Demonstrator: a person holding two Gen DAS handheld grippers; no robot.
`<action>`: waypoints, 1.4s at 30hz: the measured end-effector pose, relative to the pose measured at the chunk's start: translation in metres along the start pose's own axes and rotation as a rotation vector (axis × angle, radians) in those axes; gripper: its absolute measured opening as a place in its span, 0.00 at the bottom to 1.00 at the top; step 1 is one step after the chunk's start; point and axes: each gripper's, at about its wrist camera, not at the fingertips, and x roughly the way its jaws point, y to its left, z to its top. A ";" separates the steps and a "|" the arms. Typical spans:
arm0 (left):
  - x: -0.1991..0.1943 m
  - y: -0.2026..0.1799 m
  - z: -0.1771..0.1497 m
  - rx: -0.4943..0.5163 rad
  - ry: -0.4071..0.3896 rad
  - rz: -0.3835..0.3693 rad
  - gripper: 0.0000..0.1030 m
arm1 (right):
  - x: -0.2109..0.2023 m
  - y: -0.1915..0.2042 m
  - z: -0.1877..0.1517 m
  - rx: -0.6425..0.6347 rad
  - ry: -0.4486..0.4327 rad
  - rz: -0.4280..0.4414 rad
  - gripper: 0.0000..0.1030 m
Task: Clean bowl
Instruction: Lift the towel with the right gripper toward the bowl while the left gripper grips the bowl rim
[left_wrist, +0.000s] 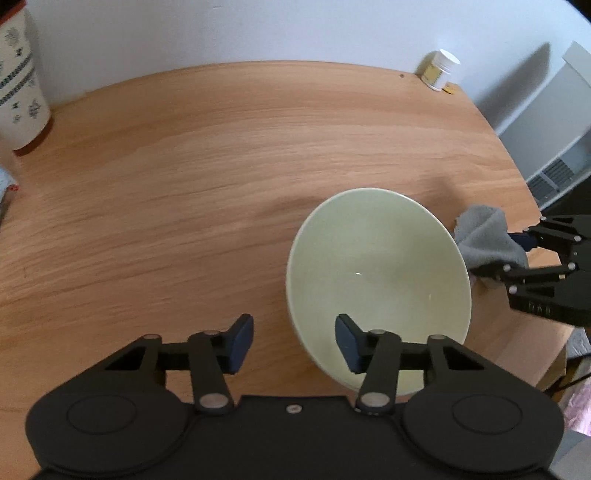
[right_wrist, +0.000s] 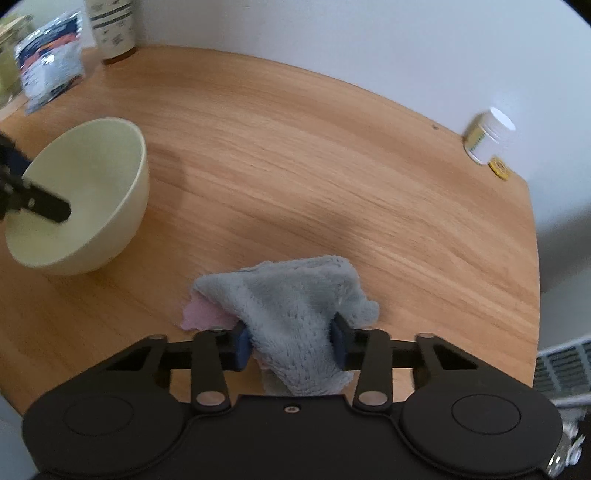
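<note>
A pale green bowl (left_wrist: 376, 273) stands on the wooden table (left_wrist: 184, 184); it also shows at the left of the right wrist view (right_wrist: 85, 195), tilted. My left gripper (left_wrist: 294, 341) is open, with its right finger inside the bowl's near rim and its left finger outside it. My right gripper (right_wrist: 291, 347) is shut on a grey cloth (right_wrist: 295, 314) with a pink underside, just right of the bowl. The cloth (left_wrist: 484, 236) and right gripper (left_wrist: 509, 254) also show at the right of the left wrist view.
A patterned paper cup (left_wrist: 18, 85) stands at the table's far left, next to a plastic packet (right_wrist: 48, 74). A small white jar (right_wrist: 487, 136) with a yellow tag stands at the far right corner by the wall. The table's right edge (left_wrist: 532, 199) is close to the bowl.
</note>
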 end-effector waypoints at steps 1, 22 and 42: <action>0.001 0.001 0.000 0.005 0.001 -0.009 0.43 | -0.001 -0.001 0.000 0.017 0.001 -0.001 0.32; 0.002 0.009 -0.003 0.195 0.017 -0.121 0.11 | -0.053 0.056 0.049 0.005 -0.103 0.320 0.29; -0.007 0.000 -0.012 0.346 0.018 -0.125 0.15 | -0.024 0.106 0.057 -0.131 -0.050 0.309 0.30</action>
